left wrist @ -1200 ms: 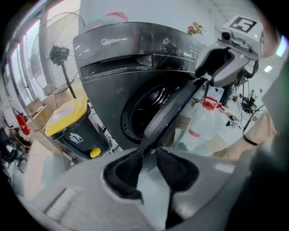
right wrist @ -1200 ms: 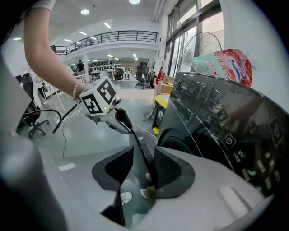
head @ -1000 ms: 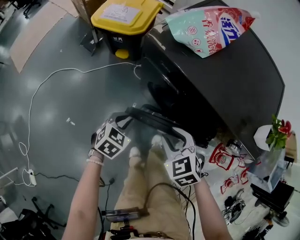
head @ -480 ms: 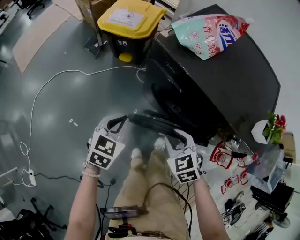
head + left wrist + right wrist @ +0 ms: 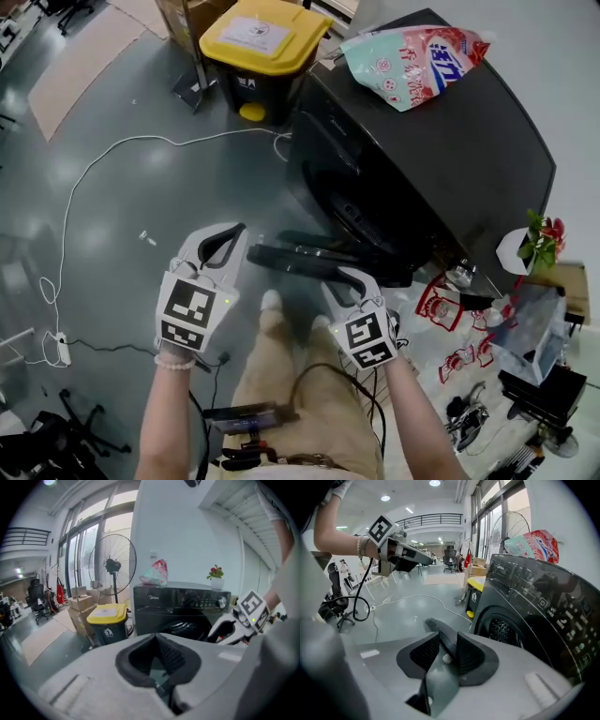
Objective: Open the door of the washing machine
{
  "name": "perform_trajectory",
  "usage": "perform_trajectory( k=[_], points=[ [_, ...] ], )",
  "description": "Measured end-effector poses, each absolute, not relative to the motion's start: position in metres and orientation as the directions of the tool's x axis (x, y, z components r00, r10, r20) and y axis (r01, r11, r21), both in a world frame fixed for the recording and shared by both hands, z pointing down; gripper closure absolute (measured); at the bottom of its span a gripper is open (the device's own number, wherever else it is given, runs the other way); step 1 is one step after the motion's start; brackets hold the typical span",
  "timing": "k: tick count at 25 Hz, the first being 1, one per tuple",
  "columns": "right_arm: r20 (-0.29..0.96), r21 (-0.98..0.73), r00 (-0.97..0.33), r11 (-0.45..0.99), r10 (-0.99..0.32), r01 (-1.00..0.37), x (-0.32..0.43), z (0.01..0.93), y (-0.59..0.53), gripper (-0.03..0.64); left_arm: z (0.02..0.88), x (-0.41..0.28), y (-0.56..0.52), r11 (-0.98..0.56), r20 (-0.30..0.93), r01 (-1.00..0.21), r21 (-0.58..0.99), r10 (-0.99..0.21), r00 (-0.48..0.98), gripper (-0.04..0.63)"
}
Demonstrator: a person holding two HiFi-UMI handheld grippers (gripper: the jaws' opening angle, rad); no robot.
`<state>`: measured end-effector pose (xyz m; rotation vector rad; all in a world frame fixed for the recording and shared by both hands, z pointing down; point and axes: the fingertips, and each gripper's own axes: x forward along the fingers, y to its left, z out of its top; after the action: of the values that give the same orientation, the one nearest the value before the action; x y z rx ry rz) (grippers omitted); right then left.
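Observation:
The black washing machine (image 5: 441,159) stands at the upper right, and its round door (image 5: 300,255) hangs swung open, seen edge-on as a dark bar. My right gripper (image 5: 345,279) is at the door's free end. In the right gripper view the door rim (image 5: 436,627) runs between the closing jaws of the right gripper (image 5: 447,644), and both pads touch it. The drum opening (image 5: 501,630) shows behind. My left gripper (image 5: 230,239) hangs shut and empty, above and left of the door. The left gripper view shows its jaws (image 5: 156,637) closed together, facing the machine (image 5: 183,606).
A bin with a yellow lid (image 5: 262,37) stands left of the machine, and a detergent bag (image 5: 412,61) lies on top. A white cable (image 5: 94,169) snakes over the floor. A potted plant (image 5: 539,244) and clutter sit at the right. The person's legs (image 5: 291,366) are below the door.
The left gripper has risen away from the door and shut on nothing. The door has swung further out with the right gripper at its edge.

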<state>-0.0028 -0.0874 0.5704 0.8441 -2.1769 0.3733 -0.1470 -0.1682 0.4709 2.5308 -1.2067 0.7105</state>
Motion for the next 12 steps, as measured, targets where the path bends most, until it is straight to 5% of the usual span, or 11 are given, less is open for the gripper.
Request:
perform_trajectory(
  k=[12],
  points=[
    [0.747, -0.034, -0.567, 0.831, -0.348, -0.555, -0.003, 0.571, -0.041, 0.506, 0.423, -0.132, -0.128, -0.525, 0.457, -0.851, 0.011, -0.754, 0.471, 0.6]
  ],
)
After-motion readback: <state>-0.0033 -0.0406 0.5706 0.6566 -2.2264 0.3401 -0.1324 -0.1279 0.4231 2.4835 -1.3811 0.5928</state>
